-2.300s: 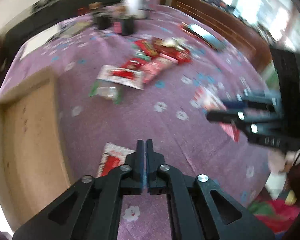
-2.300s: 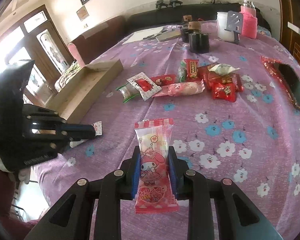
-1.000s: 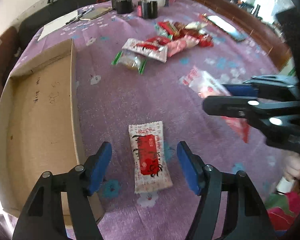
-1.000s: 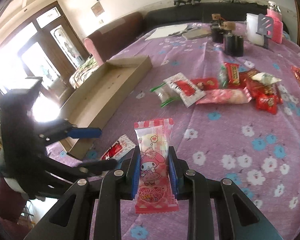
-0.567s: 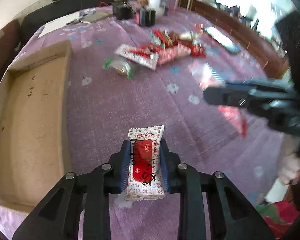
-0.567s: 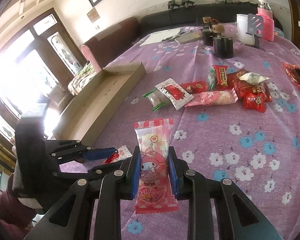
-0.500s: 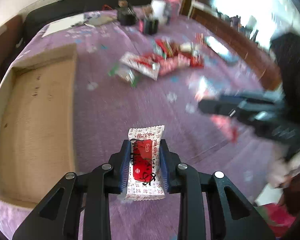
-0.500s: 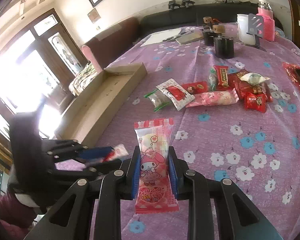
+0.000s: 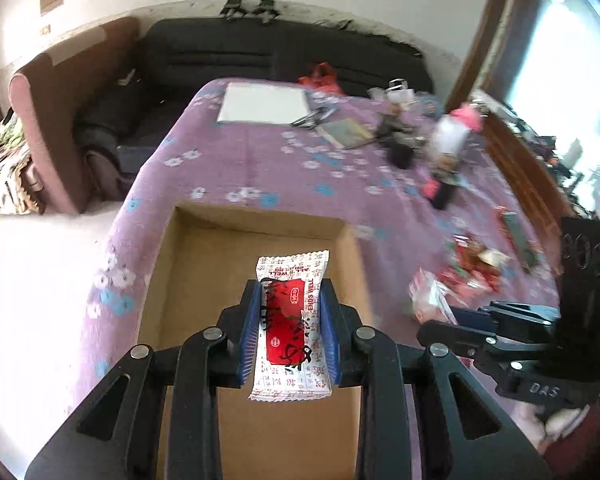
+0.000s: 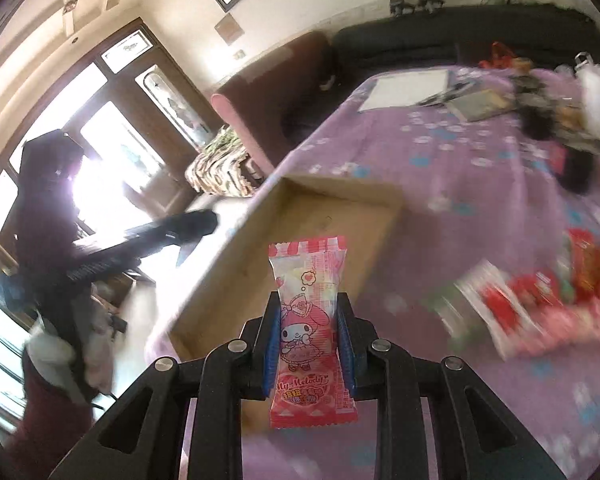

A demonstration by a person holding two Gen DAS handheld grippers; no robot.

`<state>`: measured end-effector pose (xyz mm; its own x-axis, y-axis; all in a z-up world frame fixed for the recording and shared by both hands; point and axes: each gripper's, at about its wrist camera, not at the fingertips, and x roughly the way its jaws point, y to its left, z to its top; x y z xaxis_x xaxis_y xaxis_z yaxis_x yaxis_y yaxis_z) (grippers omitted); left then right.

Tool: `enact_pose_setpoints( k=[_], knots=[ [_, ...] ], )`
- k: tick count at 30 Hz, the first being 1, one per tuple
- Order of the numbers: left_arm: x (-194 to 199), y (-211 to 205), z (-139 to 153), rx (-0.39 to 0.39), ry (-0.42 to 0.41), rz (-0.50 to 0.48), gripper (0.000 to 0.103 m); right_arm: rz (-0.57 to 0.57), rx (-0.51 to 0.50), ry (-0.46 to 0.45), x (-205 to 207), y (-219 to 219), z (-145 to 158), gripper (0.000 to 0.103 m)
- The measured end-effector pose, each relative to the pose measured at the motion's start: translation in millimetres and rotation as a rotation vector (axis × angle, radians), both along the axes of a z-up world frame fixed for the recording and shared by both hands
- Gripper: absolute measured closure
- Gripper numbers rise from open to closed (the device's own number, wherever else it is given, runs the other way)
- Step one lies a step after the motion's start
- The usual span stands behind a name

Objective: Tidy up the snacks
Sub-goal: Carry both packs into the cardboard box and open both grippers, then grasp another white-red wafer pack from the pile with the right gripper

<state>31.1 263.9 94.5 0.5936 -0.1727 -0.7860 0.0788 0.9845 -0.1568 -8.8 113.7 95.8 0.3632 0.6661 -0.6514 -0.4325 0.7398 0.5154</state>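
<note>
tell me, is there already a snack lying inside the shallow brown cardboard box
No, the shallow brown cardboard box shows only bare floor; the white and red snack packet is held above it in the left gripper.

Pink pkt [image 10: 311,336]: "My Melody"; right hand-held gripper [image 9: 452,326]: "DAS" (embossed).

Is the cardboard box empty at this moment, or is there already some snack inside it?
Empty, as far as visible. The cardboard box shows only bare floor; the red-and-white packet is clamped in the left gripper above it. The near part is hidden.
</note>
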Motion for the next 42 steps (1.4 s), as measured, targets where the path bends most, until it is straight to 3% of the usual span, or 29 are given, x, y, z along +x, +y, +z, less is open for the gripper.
enact_pose_setpoints(
  k=[5,13,19,25,30,31,32,34,38,42],
  knots=[
    [41,22,-49,-0.129,0.076,0.085,0.077,-0.068,-0.092,0.036,52,41,-25,0.078],
    [74,24,-89,-0.139,0.116,0.126,0.072,-0.115,-0.170,0.082,88,61,-65,0.075],
    [73,24,-88,-0.119,0.102,0.136,0.071,-0.125,-0.194,0.023,85,61,-59,0.067],
    [45,24,-64,-0.129,0.036,0.155,0.071,-0.173,-0.117,0.006,76,18,-30,0.066],
    [-9,12,-35,-0.107,-0.042,0.134,0.070,-0.251,-0.142,-0.057,48,-60,-8,0.066],
    [-22,8,-30,-0.106,-0.060,0.127,0.061,-0.264,-0.155,-0.061,44,-70,-7,0.064],
    [-38,3,-24,-0.104,-0.087,0.122,0.045,-0.286,-0.186,-0.067,38,-87,-9,0.063],
    [-63,-6,-17,-0.112,-0.137,0.118,0.029,-0.317,-0.264,-0.070,30,-109,-17,0.063],
    [-95,-29,-11,-0.147,-0.180,0.084,0.028,-0.319,-0.293,-0.008,24,-128,-41,0.063],
    [-107,-45,-7,-0.181,-0.181,0.062,0.028,-0.254,-0.270,-0.008,25,-115,-52,0.063]
  ],
)
